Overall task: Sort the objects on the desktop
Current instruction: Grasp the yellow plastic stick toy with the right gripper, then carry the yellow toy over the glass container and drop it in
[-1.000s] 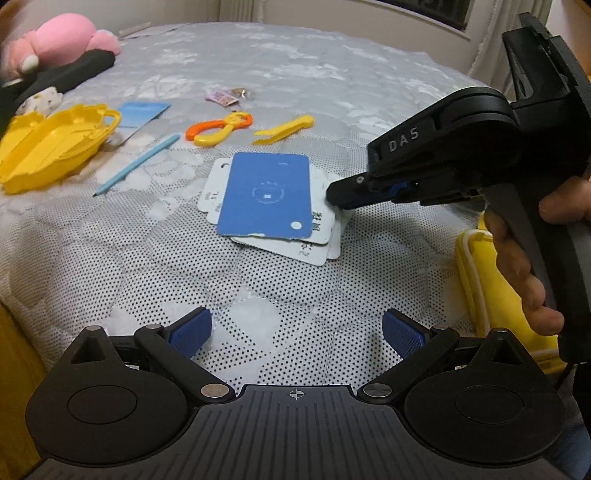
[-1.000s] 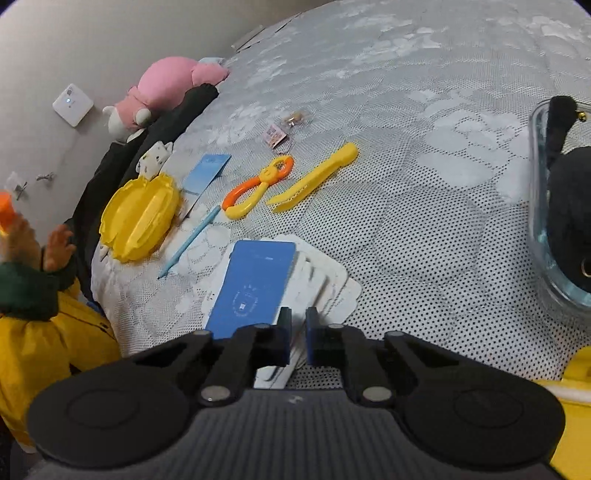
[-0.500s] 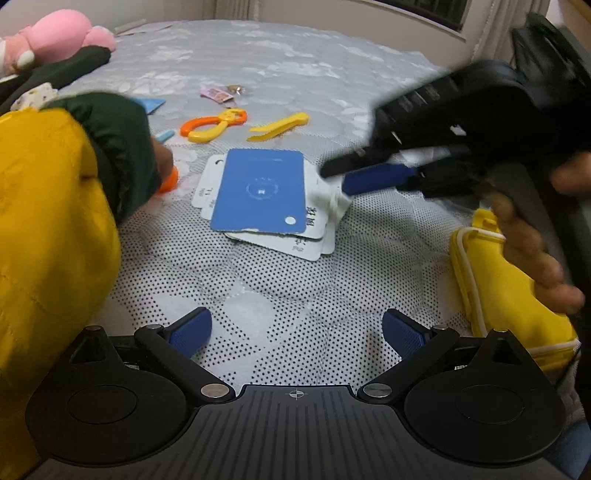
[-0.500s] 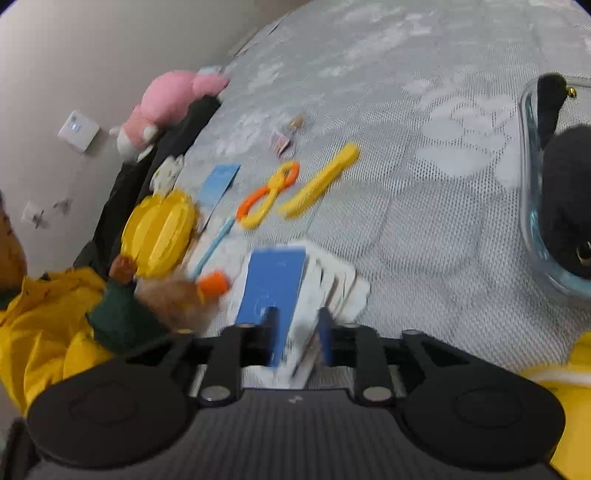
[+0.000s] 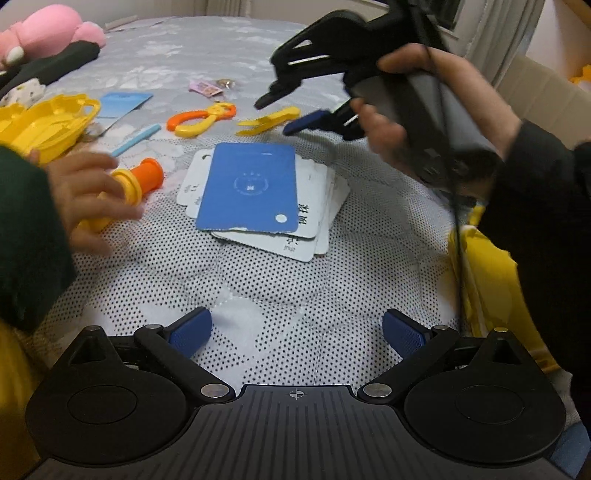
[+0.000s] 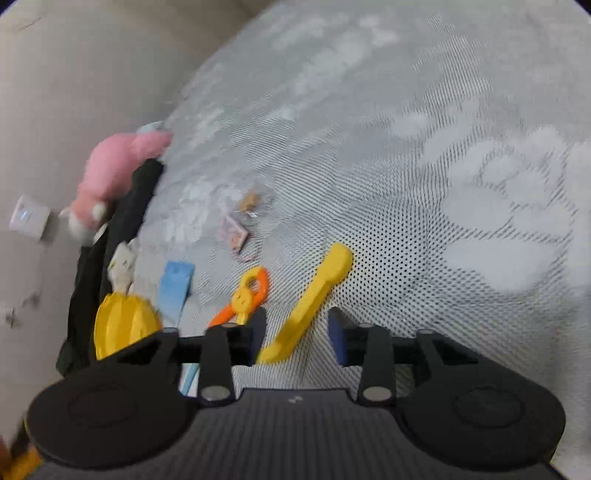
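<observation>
A stack of white cards topped by a blue card point(image 5: 251, 186) lies mid-bed. Beyond it lie yellow tweezers point(image 5: 267, 120) point(image 6: 308, 308) and an orange-yellow clip point(image 5: 199, 118) point(image 6: 245, 295). My right gripper point(image 5: 275, 114) point(image 6: 297, 339) hovers over the tweezers, its jaws opening; the tweezers' near end shows between the fingers, with no pad pressing on it. My left gripper point(image 5: 297, 332) stays open and empty over bare quilt in front of the cards.
A second person's hand point(image 5: 86, 192) holds an orange-yellow toy point(image 5: 138, 181) left of the cards. A yellow shell-shaped box point(image 5: 44, 122), a light blue pen point(image 5: 136, 134), a light blue card point(image 5: 120, 105), small packets point(image 5: 207, 88) and a pink plush point(image 5: 48, 31) lie further back. Yellow cloth point(image 5: 491, 284) sits right.
My right gripper left the edge of the card stack, swung to the tweezers behind it and opened. A second person's hand came in from the left with an orange-yellow toy. The left gripper stayed put.
</observation>
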